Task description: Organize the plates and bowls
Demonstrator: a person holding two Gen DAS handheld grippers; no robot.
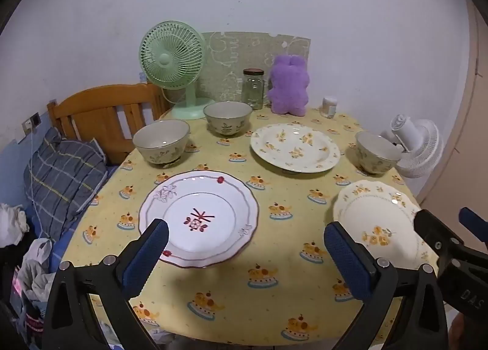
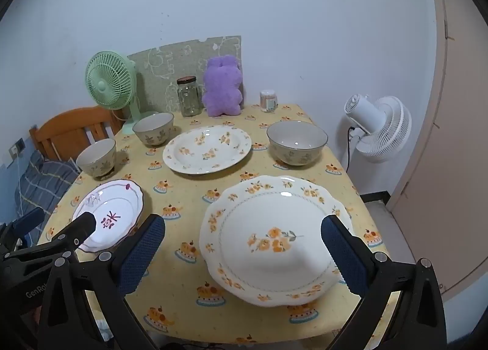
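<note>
On the yellow tablecloth lie three plates: a white plate with a red motif (image 1: 198,217) (image 2: 111,216), a cream scalloped plate with orange flowers (image 1: 376,225) (image 2: 271,240), and a deeper flowered plate (image 1: 294,147) (image 2: 207,148) further back. Three patterned bowls stand upright: left (image 1: 161,142) (image 2: 97,157), back (image 1: 227,118) (image 2: 153,128), right (image 1: 376,151) (image 2: 296,142). My left gripper (image 1: 244,246) is open and empty above the front edge, near the red-motif plate. My right gripper (image 2: 244,246) is open and empty over the scalloped plate.
At the back stand a green fan (image 1: 174,63), a glass jar (image 1: 253,87), a purple plush toy (image 1: 289,87) and a small container (image 1: 329,106). A white fan (image 2: 378,127) stands right of the table. A wooden headboard (image 1: 103,115) and pillow (image 1: 61,173) are at the left.
</note>
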